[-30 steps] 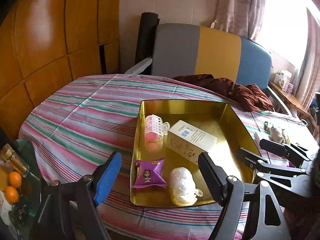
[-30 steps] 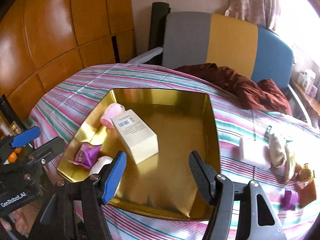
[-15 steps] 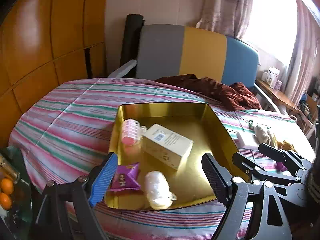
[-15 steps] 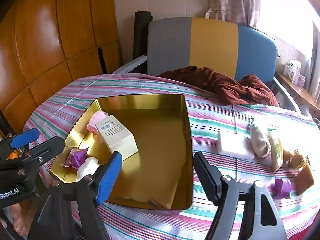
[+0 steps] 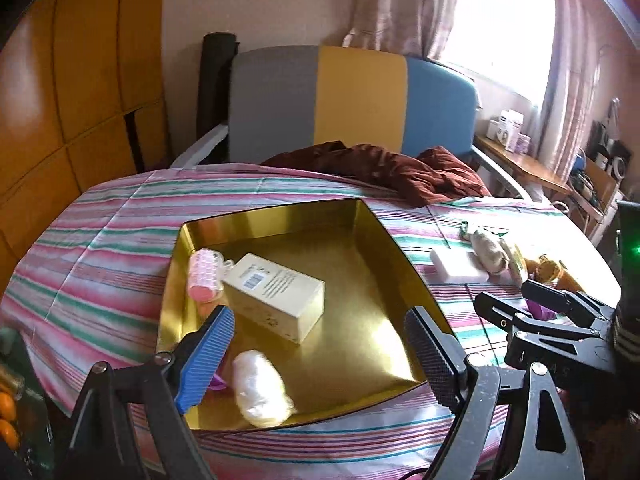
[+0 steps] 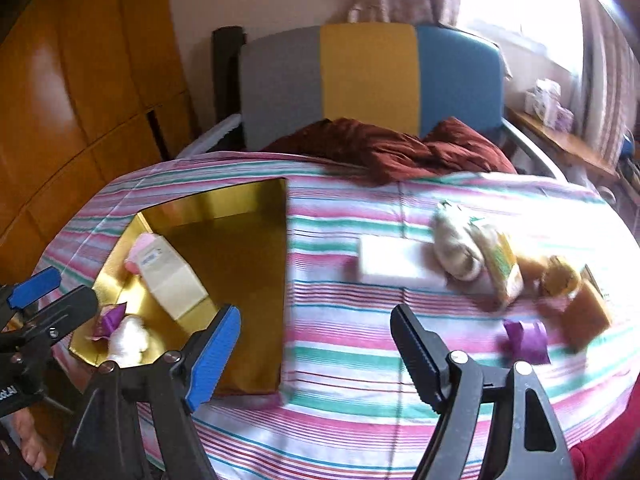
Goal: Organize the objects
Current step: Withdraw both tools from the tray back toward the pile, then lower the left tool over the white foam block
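Things already put away, a cream box (image 5: 276, 296) and a white bundle (image 5: 262, 388), lie in the gold tray (image 5: 404, 256) under the wide, empty left tool (image 5: 320, 356), while the right tool (image 6: 316, 352), also wide and empty and just opened further, faces blurry loose things, maybe a purple packet (image 6: 526, 340), probably to grab next.

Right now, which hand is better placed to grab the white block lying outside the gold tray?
Right. The right tool stands open over the cloth near the white block; the left tool hangs over the gold tray.
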{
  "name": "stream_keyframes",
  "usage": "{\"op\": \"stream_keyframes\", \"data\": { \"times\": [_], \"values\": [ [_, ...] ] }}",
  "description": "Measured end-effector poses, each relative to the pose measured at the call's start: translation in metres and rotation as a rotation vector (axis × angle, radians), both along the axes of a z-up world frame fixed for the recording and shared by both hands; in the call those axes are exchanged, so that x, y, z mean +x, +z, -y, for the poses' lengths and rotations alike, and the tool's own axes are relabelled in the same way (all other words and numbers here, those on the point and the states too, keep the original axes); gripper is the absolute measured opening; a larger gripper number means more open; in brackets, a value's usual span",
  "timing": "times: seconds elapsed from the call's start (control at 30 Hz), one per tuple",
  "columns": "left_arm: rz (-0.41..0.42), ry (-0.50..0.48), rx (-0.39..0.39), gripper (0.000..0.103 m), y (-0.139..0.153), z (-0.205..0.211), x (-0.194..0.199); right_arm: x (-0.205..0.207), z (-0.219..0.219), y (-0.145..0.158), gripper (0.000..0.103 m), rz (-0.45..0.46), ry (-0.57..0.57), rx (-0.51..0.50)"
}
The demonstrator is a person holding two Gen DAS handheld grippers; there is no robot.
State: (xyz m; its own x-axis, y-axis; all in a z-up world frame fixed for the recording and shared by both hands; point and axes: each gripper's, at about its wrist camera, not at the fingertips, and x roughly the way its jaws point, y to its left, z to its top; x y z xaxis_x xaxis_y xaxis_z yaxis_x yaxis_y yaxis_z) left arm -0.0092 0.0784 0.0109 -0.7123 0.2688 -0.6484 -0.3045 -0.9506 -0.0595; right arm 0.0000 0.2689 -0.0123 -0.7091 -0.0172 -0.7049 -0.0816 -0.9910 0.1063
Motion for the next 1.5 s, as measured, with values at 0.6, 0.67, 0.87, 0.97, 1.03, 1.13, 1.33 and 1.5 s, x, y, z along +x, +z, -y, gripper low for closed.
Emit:
{"op": "stream_keyframes", "data": {
  "times": [0.6, 0.67, 0.87, 0.97, 1.03, 1.13, 1.33, 1.5],
  "values": [
    [0.008, -0.202, -0.059, 0.088, 0.004, -0.083, -0.011, -0.014, -0.173, 0.016, 0.079, 0.017, -0.292, -0.108],
    [0.022, -0.227, -0.068, 0.088, 0.002, -0.094, -0.013, -0.029, -0.187, 0.014, 0.080, 0.013, -0.276, -0.113],
    [0.067, -0.275, -0.085, 0.088, -0.005, -0.122, -0.026, -0.065, -0.218, -0.016, 0.080, 0.018, -0.280, -0.244],
    [0.079, -0.283, -0.086, 0.088, -0.009, -0.133, -0.034, -0.069, -0.231, -0.031, 0.080, 0.076, -0.291, -0.362],
    [0.090, -0.290, -0.092, 0.087, -0.010, -0.140, -0.042, -0.064, -0.235, -0.031, 0.080, 0.071, -0.313, -0.375],
    [0.083, -0.318, -0.140, 0.086, -0.012, -0.160, -0.057, -0.056, -0.241, -0.027, 0.081, 0.040, -0.329, -0.420],
    [0.136, -0.488, -0.288, 0.084, -0.035, -0.206, -0.085, -0.054, -0.243, -0.025, 0.082, 0.042, -0.339, -0.431],
    [0.179, -0.592, -0.387, 0.085, -0.058, -0.244, -0.102, -0.047, -0.255, -0.020, 0.082, 0.009, -0.365, -0.444]
  ]
}}
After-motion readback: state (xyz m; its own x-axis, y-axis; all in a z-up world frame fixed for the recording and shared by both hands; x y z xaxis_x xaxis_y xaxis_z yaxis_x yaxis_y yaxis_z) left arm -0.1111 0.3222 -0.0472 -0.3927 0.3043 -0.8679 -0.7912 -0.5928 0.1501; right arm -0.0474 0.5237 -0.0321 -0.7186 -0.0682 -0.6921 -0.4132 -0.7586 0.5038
